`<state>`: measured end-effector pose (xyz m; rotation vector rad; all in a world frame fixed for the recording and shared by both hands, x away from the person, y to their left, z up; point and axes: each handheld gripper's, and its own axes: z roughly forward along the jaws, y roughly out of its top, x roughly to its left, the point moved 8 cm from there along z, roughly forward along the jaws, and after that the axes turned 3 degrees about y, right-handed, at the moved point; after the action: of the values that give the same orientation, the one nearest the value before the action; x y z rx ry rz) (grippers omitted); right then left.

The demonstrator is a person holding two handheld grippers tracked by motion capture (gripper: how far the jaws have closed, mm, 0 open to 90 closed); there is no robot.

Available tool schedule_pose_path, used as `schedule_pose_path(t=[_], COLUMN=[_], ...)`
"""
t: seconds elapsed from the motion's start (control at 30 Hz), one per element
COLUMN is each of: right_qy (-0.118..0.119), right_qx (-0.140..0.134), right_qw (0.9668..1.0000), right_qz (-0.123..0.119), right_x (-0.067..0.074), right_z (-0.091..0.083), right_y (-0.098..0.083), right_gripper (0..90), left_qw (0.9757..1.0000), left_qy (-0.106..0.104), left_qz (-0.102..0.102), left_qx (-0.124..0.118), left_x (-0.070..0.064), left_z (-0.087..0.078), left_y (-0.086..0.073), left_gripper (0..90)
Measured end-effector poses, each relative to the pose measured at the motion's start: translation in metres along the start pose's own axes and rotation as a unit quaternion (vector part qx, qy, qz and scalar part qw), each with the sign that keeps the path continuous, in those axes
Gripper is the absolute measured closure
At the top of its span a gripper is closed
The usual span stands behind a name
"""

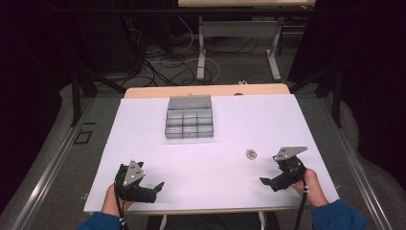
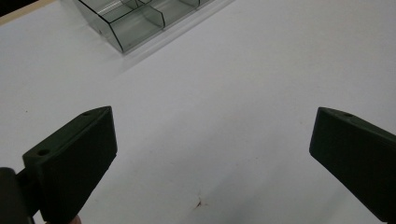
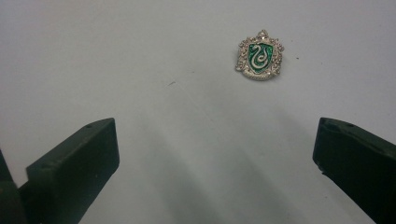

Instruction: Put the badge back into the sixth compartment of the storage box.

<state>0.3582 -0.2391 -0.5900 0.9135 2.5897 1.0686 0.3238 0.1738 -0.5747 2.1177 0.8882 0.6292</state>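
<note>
One badge [image 3: 259,56] ahead of right tool [image 3: 215,154], apart

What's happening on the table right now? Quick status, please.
Left gripper open, empty. Right gripper open, empty, near the badge. Badge flat on the white table, untouched. Compartment box farther back.

White table [image 1: 143,143], grey compartment box [image 1: 189,123], crest badge [image 1: 251,154]

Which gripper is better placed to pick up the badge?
Right. The right gripper is open, with the badge lying just ahead of its jaws; the left gripper points toward bare table.
</note>
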Motion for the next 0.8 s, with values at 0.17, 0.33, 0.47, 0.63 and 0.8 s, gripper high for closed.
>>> schedule_pose_path(t=[0.17,0.33,0.47,0.63,0.8], right_qy=[0.006,0.004,0.003,0.006,0.005], right_qx=[-0.007,0.002,0.0,-0.003,-0.002], right_qw=[0.9999,1.0,1.0,0.9999,0.9999], right_qz=[0.004,0.0,0.002,0.01,0.014], right_x=[-0.003,-0.007,-0.009,-0.012,-0.019], right_z=[0.006,0.014,0.018,0.021,0.023], right_y=[0.005,0.01,0.014,0.018,0.021], right_gripper=[0.0,0.0,0.0,0.0,0.0], left_qw=[1.0,1.0,1.0,1.0,0.9999], left_qy=[-0.001,-0.002,-0.002,-0.003,-0.003], left_qz=[0.0,0.001,0.002,0.002,0.003], left_qx=[0.001,0.002,0.003,0.008,0.009], left_x=[0.0,-0.001,-0.001,0.0,0.0], left_z=[0.0,0.0,0.001,0.001,0.001], left_y=[0.0,0.0,0.0,-0.002,-0.002], left_gripper=[0.5,0.4,0.4,0.3,0.2])
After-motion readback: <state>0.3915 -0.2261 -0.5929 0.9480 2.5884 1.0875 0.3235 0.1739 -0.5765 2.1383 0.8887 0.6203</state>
